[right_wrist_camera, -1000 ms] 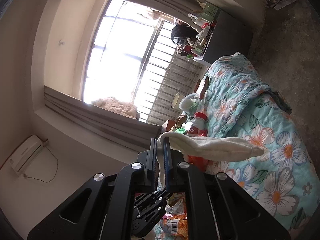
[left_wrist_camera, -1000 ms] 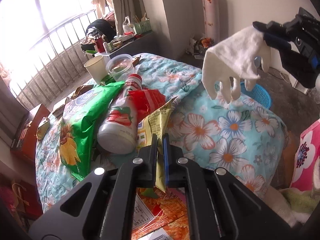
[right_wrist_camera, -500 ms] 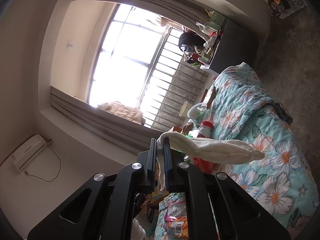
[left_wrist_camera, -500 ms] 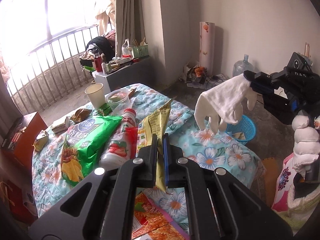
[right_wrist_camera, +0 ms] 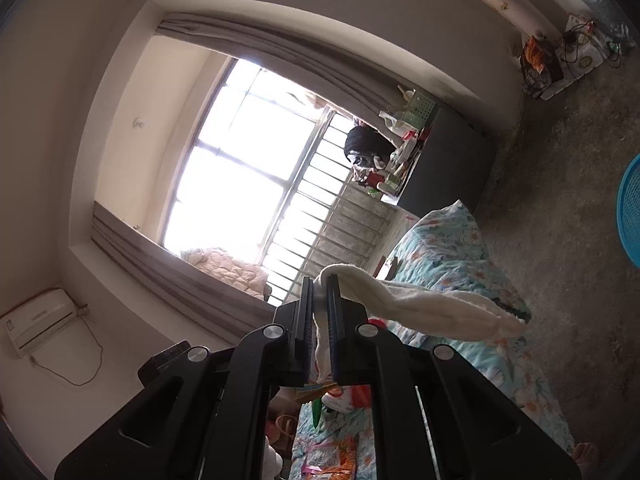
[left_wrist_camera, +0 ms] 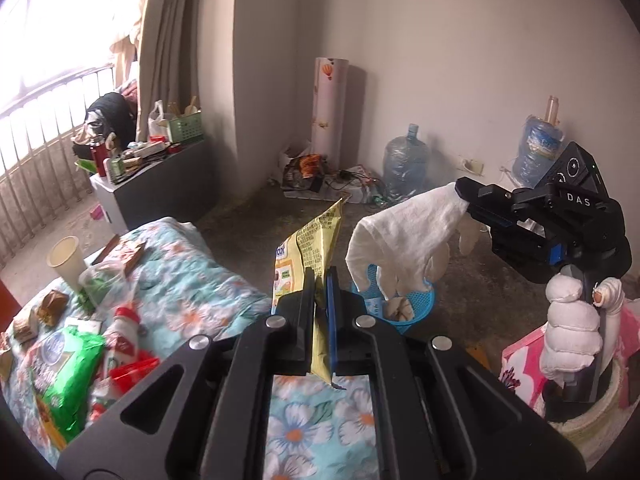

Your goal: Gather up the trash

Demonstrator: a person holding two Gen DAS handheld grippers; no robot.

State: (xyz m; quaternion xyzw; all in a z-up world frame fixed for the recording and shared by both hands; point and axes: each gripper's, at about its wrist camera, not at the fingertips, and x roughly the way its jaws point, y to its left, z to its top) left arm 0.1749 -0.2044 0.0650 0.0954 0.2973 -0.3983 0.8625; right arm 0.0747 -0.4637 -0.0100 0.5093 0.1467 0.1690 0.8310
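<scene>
Both hands swing off the table now, away from the litter and toward the floor. A second back the left gripper sat low over the pile with the bottle just ahead; now that pile slides down to its left and the blue basket shows straight beyond its tips. That reads as the carry-to-bin leg, both loads lifted clear.

Close in, the left gripper's jaws stay pressed tight on the yellow wrapper, which stands up out of the pinch. Off to its right, the right gripper, held in a gloved hand, pinches the white glove by its cuff, fingers dangling right above the basket. In its own view the glove trails off to the right.

Left behind on the table: green bag, bottle, cup.
</scene>
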